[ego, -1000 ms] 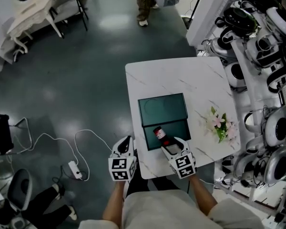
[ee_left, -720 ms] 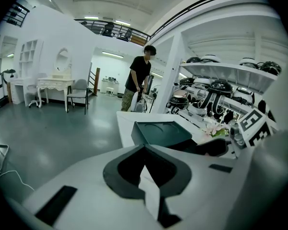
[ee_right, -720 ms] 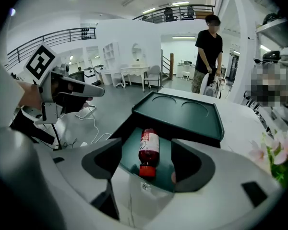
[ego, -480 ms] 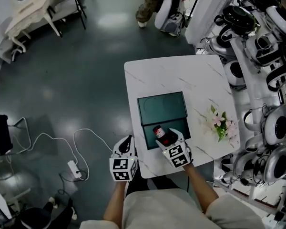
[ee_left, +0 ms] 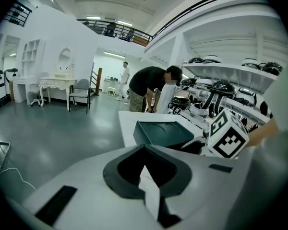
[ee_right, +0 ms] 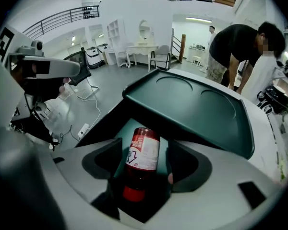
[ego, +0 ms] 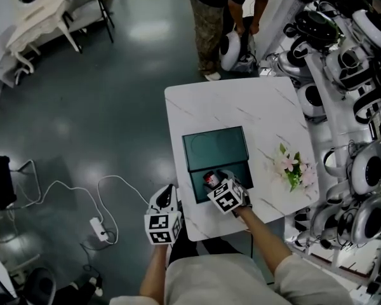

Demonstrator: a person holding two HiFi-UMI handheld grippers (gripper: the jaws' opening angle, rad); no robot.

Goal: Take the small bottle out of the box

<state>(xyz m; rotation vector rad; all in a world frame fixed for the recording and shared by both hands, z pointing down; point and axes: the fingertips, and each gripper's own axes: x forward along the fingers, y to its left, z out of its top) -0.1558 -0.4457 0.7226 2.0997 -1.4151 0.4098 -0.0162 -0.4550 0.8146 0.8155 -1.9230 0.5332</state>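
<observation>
A small dark-red bottle [ego: 209, 178] with a red cap and a white-and-red label lies inside the dark green box [ego: 241, 168], whose lid [ego: 216, 146] stands open behind it. My right gripper [ego: 213, 184] reaches down into the box. In the right gripper view the bottle [ee_right: 144, 152] lies between the jaws of my right gripper [ee_right: 144, 145], cap towards the camera. Strips of the box floor show on both sides of it, so the pads do not press on it. My left gripper [ego: 167, 193] hangs shut off the table's front left edge, with nothing in it [ee_left: 144, 166].
The box sits on a white marble table [ego: 241, 103], with a bunch of flowers [ego: 293, 164] to its right. Shelves of white helmet-like heads [ego: 355, 75] line the right side. A person [ego: 219, 11] bends at the table's far end. A cable and power strip [ego: 98, 226] lie on the floor.
My right gripper has moved forward and down into the box, and its jaws have let go of the bottle, which now lies inside. A person has walked up to the table's far end.
</observation>
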